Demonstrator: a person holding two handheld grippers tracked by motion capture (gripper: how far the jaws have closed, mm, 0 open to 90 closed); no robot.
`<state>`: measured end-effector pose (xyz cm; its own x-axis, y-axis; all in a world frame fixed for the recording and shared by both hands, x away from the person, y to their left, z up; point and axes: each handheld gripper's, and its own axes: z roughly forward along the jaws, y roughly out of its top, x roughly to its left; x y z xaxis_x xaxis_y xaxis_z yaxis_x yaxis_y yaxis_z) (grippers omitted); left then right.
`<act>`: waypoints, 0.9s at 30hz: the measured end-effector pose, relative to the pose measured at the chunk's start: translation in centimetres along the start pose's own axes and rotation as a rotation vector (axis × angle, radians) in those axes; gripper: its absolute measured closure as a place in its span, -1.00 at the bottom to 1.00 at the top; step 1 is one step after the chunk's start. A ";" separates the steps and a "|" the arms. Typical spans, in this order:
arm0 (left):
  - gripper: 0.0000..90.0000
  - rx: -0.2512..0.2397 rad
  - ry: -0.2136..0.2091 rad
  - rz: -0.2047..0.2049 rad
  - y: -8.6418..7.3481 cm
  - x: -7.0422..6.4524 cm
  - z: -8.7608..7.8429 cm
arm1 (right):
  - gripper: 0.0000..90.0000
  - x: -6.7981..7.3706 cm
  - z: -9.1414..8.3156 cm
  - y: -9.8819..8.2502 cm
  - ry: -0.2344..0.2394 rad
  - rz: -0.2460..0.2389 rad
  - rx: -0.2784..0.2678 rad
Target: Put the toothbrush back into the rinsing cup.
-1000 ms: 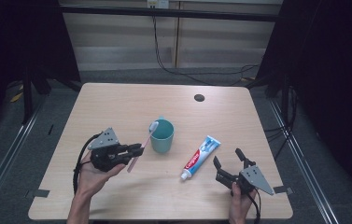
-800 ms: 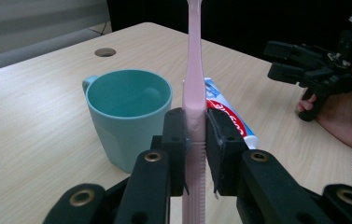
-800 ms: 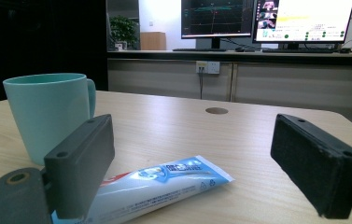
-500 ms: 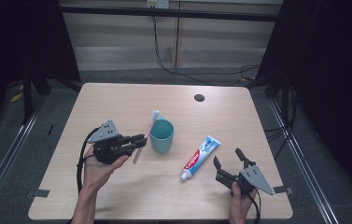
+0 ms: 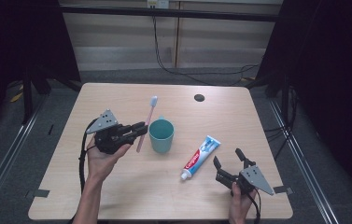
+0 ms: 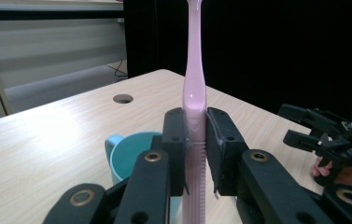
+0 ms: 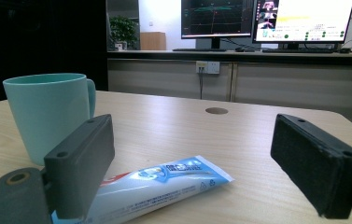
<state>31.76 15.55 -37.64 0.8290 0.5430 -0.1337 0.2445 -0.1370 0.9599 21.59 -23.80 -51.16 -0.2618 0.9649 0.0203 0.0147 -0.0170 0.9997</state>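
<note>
Grasping a pink toothbrush [image 5: 144, 126], left fingers [image 5: 138, 128] hover beside empty cup [image 5: 160, 136]; right released.

We see a pink toothbrush [image 5: 144, 125] with a pale bristle head, held off the table and tilted, its head pointing away from us and its lower handle just beside the teal cup [image 5: 160, 135]. The cup stands upright and open-mouthed near the middle of the table, its handle toward the far side. Up close, the toothbrush [image 6: 195, 93] rises straight and glossy, ribbed at its lower handle.
</note>
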 end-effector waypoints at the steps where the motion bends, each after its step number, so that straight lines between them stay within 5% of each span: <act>1: 0.75 -0.004 0.001 -0.003 0.1 0.0 0.1 | -0.71 0.0 0.0 0.0 0.000 -0.001 0.000; 10: 0.75 -0.017 0.016 0.005 0.2 0.1 1.5 | -0.71 0.0 0.0 0.0 -0.001 -0.001 -0.001; 27: 0.75 -0.045 0.023 -0.046 0.3 1.0 3.5 | -0.71 0.0 -0.1 0.0 0.002 -0.002 -0.001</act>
<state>34.42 13.17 -38.31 0.8054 0.5671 -0.1725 0.2587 -0.0744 0.9631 21.53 -23.82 -51.16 -0.2640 0.9643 0.0187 0.0129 -0.0159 0.9998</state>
